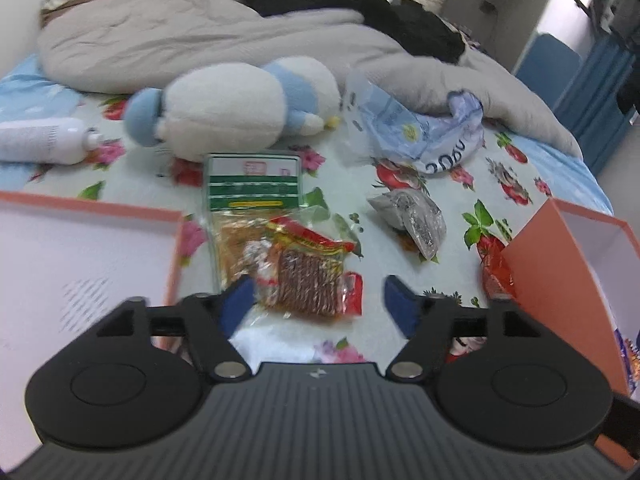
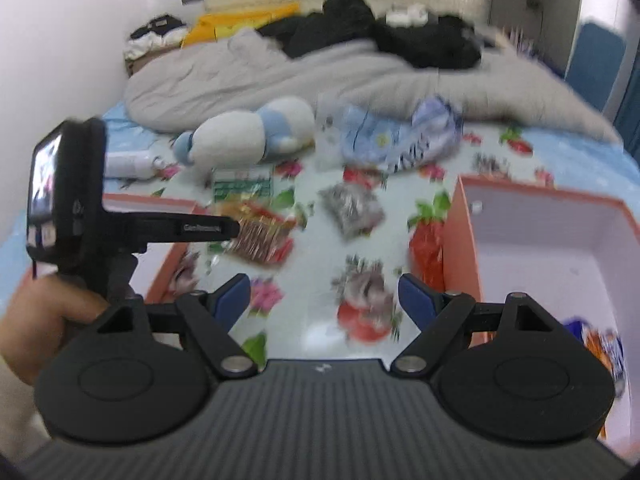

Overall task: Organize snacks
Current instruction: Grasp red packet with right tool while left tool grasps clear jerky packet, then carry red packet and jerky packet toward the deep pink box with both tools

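The left gripper [image 1: 320, 296] is hanging with its jaws spread wide and nothing clamped between them; the red snack packet [image 1: 310, 276] is lying on the floral sheet [image 1: 256, 332] just ahead of the blue fingertips [image 1: 238, 300], nearer the left one, and it is overlapping a clear bag with a green label [image 1: 252, 196] lying directly beyond it. Judging from this, a closing bite here is risking two packets at once, or a pinch on only the slippery film edge, letting the packet slide free on the way to a box. The soft bedding is also likely to be giving way under any push, so the fingertips could be catching the sheet instead.

The right gripper [image 2: 324, 298] is likewise standing wide open and holding nothing, with only printed sheet between its fingertips. A silver pouch [image 2: 352, 208] is lying well ahead of them, and a red wrapper [image 2: 427, 248] is sitting just beyond the right fingertip, pressed against the outside wall of the orange box [image 2: 456, 240]. Reaching for that wrapper is risking a knock on the light box wall, shoving it aside. The other orange box [image 1: 174, 256] is sitting just left of the left fingertip, so a sideways swing could be clipping its rim
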Demonstrator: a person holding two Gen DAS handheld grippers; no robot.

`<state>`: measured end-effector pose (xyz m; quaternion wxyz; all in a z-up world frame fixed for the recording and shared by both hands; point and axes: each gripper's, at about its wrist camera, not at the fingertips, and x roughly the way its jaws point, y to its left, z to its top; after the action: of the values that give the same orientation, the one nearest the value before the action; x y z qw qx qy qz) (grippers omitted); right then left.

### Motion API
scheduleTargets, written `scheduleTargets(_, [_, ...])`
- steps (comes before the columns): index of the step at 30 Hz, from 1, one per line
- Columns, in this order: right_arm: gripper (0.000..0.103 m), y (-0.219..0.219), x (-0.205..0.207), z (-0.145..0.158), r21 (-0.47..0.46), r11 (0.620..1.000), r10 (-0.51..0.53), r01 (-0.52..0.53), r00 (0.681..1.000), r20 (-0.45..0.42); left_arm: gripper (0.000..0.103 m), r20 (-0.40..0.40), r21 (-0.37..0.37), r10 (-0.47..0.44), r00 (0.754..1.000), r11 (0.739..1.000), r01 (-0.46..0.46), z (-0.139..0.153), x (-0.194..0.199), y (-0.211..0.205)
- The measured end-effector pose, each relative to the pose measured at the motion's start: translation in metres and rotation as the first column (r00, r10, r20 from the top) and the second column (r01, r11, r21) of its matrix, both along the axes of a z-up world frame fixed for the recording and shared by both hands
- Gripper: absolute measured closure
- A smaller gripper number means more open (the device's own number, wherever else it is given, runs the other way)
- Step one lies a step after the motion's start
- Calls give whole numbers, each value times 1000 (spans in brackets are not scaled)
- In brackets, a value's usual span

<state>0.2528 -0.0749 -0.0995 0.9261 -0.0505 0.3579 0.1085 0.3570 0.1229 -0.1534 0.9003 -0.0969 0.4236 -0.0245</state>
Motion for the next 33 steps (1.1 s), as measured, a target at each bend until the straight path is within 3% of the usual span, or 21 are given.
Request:
scheduleTargets(5, [25, 22, 26, -52, -221, 973, -40, 58, 996, 83, 17, -14, 58, -58, 998, 997, 59, -29, 29, -11])
scheduleTargets(11, [38, 19, 64, -114, -444, 889, -72, 109, 993, 98, 17, -42, 113, -95, 995, 989, 99, -54, 51, -14])
scheduleTargets(14, [44, 14, 76, -134, -513, 850, -84, 120, 992, 93, 17, -43, 141, -115, 992, 983, 120, -61, 57, -17])
scheduleTargets(15, [53, 14, 78, -140, -536, 835, -79, 121, 992, 101, 17, -47, 148, -122, 991, 981, 128, -63, 59, -19])
scheduleTargets(20, [60, 16, 87, -156, -604, 790, -59, 105, 994, 95, 19, -66, 216, -131, 989, 966, 143, -71, 61, -30])
scheduleTargets(23, [69, 16, 94, -169, -626, 776, -55, 70, 998, 44, 26, -71, 231, -110, 991, 965, 124, -73, 58, -32])
scheduleTargets(24, [72, 16, 95, -172, -641, 764, -52, 72, 997, 49, 34, -71, 272, -103, 992, 955, 118, -74, 55, -36])
scheduleTargets(25, [73, 15, 95, -171, -637, 768, -50, 69, 998, 47, 42, -72, 295, -116, 991, 946, 133, -74, 52, -40])
scheduleTargets(30, [79, 13, 91, -160, -578, 814, -52, 46, 999, 6, 49, -90, 254, -102, 991, 960, 121, -72, 41, -41])
scheduleTargets(33, [79, 9, 81, -145, -508, 861, -52, 29, 998, -30, 50, -105, 220, -93, 990, 969, 115, -67, 30, -40])
